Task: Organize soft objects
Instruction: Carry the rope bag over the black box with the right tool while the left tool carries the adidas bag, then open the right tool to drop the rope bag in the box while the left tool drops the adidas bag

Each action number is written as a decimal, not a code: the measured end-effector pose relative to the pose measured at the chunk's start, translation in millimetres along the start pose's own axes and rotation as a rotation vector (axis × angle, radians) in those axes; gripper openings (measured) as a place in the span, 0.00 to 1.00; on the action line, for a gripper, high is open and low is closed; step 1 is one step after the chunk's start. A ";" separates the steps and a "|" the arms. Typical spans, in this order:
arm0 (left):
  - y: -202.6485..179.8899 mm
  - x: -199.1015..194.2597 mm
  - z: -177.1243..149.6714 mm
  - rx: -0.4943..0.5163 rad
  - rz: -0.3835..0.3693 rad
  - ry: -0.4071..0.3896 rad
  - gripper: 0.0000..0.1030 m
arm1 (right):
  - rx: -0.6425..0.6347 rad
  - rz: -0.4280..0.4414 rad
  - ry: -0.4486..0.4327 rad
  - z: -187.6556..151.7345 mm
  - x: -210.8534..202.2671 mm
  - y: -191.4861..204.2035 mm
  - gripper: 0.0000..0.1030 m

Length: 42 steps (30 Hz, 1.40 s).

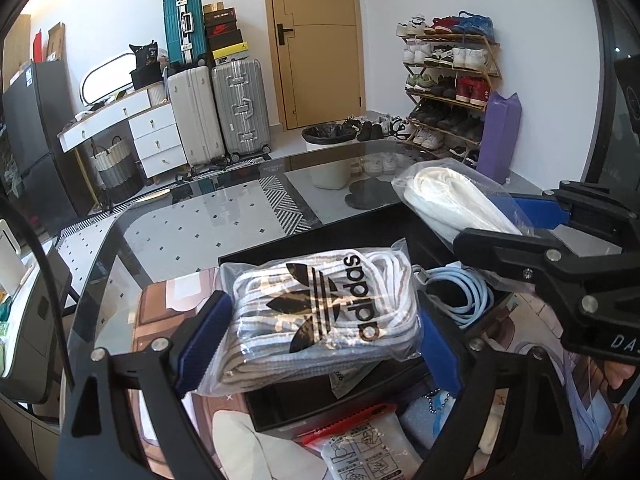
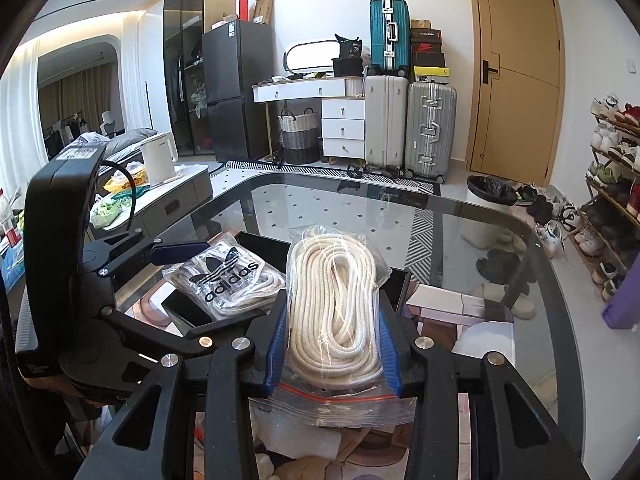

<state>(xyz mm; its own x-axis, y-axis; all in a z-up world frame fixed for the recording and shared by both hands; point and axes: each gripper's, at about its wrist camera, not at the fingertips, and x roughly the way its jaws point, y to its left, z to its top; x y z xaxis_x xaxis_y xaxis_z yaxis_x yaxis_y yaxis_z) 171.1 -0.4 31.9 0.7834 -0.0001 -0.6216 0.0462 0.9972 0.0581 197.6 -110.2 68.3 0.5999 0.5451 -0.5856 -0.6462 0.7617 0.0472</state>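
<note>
A clear bag of white laces with a black adidas logo lies on the black box on the glass table. My left gripper straddles this bag, one blue pad along each side, jaws wide and open. In the right wrist view the same adidas bag rests on the box with the left gripper around it. My right gripper is shut on a zip bag of coiled cream rope, held upright above the box's right part. From the left wrist view this rope bag hangs in the right gripper.
A light blue cable lies coiled in the box. More zip bags and pale cloth lie at the table's near edge. Past the glass table stand a bin, a shoe rack and suitcases.
</note>
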 end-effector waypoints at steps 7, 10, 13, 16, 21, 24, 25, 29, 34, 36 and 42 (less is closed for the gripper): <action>12.5 -6.6 1.1 -0.049 -0.015 0.002 1.00 | -0.002 0.005 -0.001 -1.8 -0.8 0.1 0.39; 17.0 -10.8 2.8 -0.064 -0.016 -0.013 1.00 | -0.001 0.008 0.001 -2.0 0.7 -0.6 0.39; 21.6 -14.4 3.1 -0.079 -0.020 -0.019 1.00 | -0.005 0.012 0.007 -1.3 2.0 -0.2 0.39; 25.9 -17.4 2.3 -0.088 -0.005 -0.025 1.00 | -0.020 0.019 0.016 -0.5 3.9 2.8 0.39; 33.9 -22.5 -5.7 -0.107 0.008 -0.022 1.00 | -0.034 0.038 0.021 4.2 11.0 8.6 0.39; 40.2 -26.6 -14.3 -0.116 0.019 -0.022 1.00 | -0.046 0.046 0.021 7.4 15.6 14.9 0.48; 41.2 -27.7 -16.0 -0.120 0.021 -0.022 1.00 | -0.052 0.041 0.018 8.6 15.9 16.5 0.54; 48.3 -35.9 -25.8 -0.135 0.024 -0.022 1.00 | -0.047 0.032 0.005 7.8 9.1 16.0 0.69; 50.5 -45.8 -38.7 -0.147 0.028 -0.024 1.00 | -0.031 -0.004 -0.007 -4.6 -8.8 10.2 0.88; 49.7 -49.5 -43.2 -0.153 0.024 -0.026 1.00 | -0.015 -0.011 -0.004 -11.6 -15.7 8.1 0.92; 40.7 -62.3 -57.1 -0.141 0.013 -0.027 1.00 | 0.035 -0.022 0.006 -32.9 -32.5 -4.8 0.99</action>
<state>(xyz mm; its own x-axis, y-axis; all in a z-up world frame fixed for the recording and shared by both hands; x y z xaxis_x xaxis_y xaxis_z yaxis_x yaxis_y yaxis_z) 88.8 44.4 28.3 0.7996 0.0126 -0.6004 -0.0499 0.9977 -0.0456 165.7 -143.2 60.4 0.6107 0.5264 -0.5915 -0.6159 0.7853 0.0631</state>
